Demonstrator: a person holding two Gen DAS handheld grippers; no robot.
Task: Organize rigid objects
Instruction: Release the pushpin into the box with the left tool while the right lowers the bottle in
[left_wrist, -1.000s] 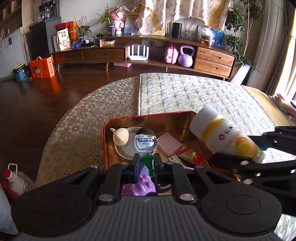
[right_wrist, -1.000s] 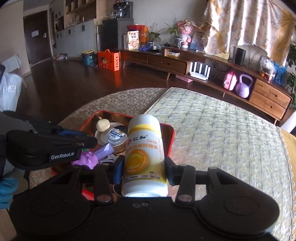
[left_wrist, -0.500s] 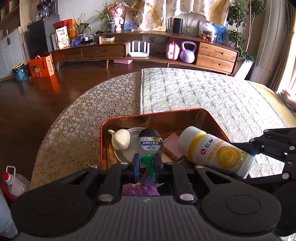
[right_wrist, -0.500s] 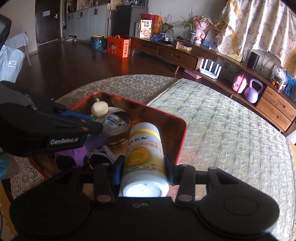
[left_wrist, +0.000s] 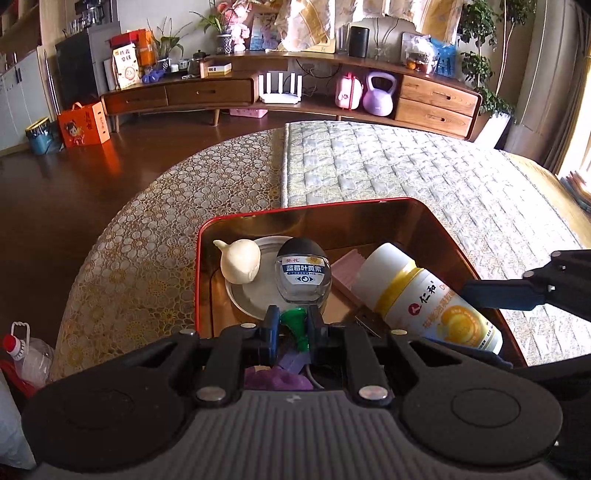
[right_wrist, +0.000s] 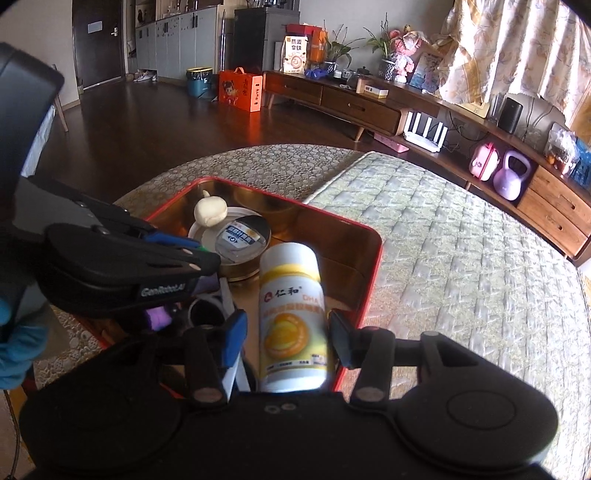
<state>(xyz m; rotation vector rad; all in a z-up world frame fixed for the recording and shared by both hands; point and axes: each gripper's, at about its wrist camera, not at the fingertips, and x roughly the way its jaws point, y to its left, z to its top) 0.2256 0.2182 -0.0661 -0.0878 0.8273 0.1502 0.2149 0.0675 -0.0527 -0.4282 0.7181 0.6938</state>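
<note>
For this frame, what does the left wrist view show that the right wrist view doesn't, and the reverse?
Only the left wrist view shows the green piece pinched in the left gripper and a pink block.

Only the right wrist view shows the right gripper open, with gaps either side of the white bottle.

Both show the red tin, that bottle lying inside it, the garlic bulb on a round lid, and a dark-capped jar.
</note>
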